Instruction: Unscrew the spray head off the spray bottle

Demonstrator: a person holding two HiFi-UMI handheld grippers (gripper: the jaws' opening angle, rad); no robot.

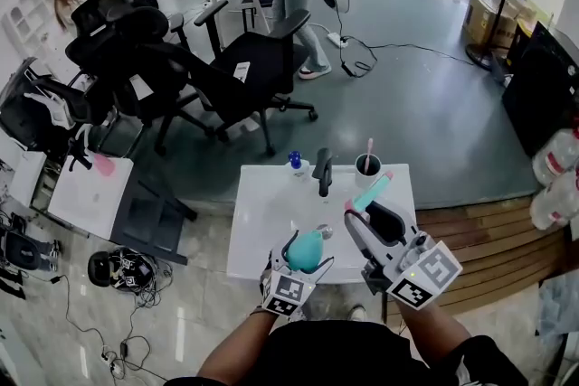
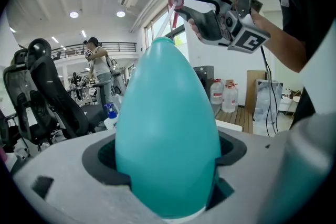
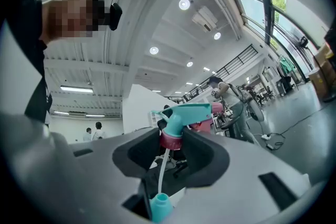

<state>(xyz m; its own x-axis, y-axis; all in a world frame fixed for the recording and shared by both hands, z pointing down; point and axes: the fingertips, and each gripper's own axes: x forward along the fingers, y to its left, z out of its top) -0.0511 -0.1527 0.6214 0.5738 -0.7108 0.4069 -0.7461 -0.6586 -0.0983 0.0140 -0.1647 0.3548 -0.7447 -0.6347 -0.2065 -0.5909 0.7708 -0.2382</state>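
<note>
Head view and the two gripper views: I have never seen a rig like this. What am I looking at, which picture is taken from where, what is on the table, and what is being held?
There is no robot here. A person holds a two-jaw gripper in each hand. The head view comes from a camera on the person's head, looking steeply down. The other two cameras ride on the grippers and look along their jaws.

The left gripper is shut on the teal egg-shaped bottle. The right gripper is shut on the spray head, which is teal with a pink collar. Its dip tube hangs free, so the head is already off the bottle.

On the white table stand a small blue-capped bottle, a dark upright object I cannot identify, and a dark cup with a pink stick in it.
</note>
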